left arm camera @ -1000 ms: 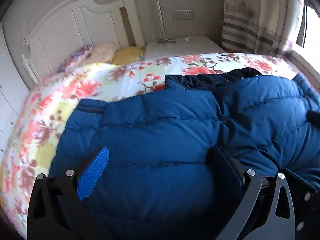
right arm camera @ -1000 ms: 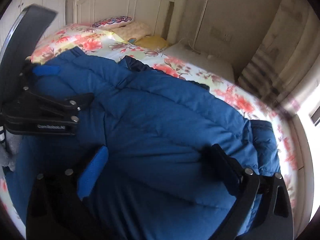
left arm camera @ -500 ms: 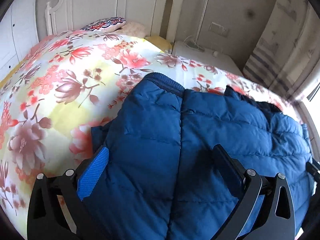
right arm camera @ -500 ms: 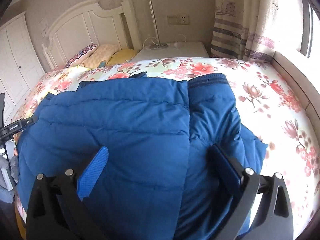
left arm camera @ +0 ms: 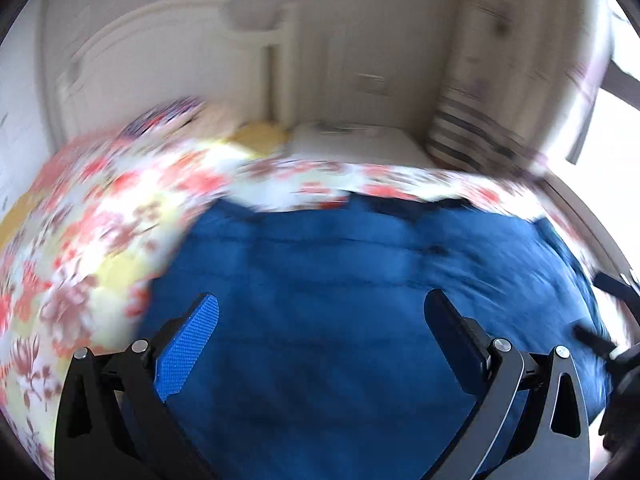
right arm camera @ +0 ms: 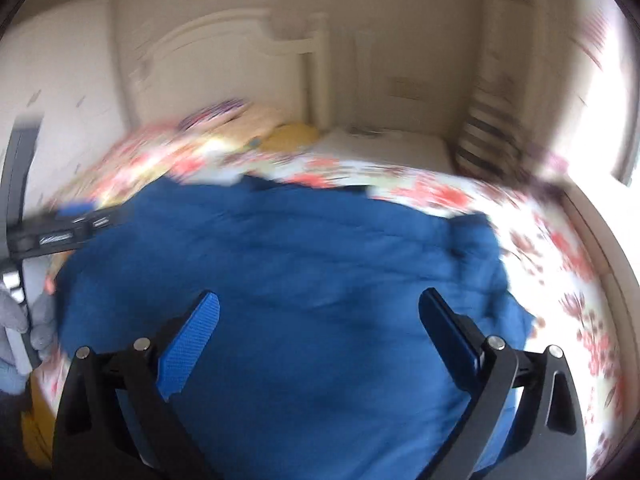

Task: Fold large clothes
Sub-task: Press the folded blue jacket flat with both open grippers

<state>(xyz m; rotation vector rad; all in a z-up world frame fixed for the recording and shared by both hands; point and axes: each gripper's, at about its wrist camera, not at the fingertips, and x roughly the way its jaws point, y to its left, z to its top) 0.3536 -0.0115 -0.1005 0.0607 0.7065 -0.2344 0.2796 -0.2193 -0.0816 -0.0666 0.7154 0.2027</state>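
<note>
A blue quilted down jacket [left arm camera: 340, 280] lies folded on the floral bedspread [left arm camera: 92, 224]; both views are motion-blurred. My left gripper [left arm camera: 320, 316] hovers above the jacket's near part, jaws wide apart with nothing between them. My right gripper [right arm camera: 318, 312] hangs over the same jacket [right arm camera: 288, 256], also open and empty. In the right wrist view the left gripper [right arm camera: 56, 232] shows at the left edge, held by a gloved hand [right arm camera: 20, 320]. Part of the right gripper [left arm camera: 616, 320] appears at the right edge of the left wrist view.
A white headboard [right arm camera: 240, 52] and pillows [right arm camera: 256, 124] stand at the bed's far end, a white bedside table [right arm camera: 392, 144] beside them. A striped curtain [left arm camera: 476, 136] and bright window [right arm camera: 600, 80] are on the right. Bare bedspread [right arm camera: 560, 264] lies right of the jacket.
Both grippers have swung quickly and the views now blur; both cameras now face the headboard with the jacket spread across the lower frame. Both stay open.
</note>
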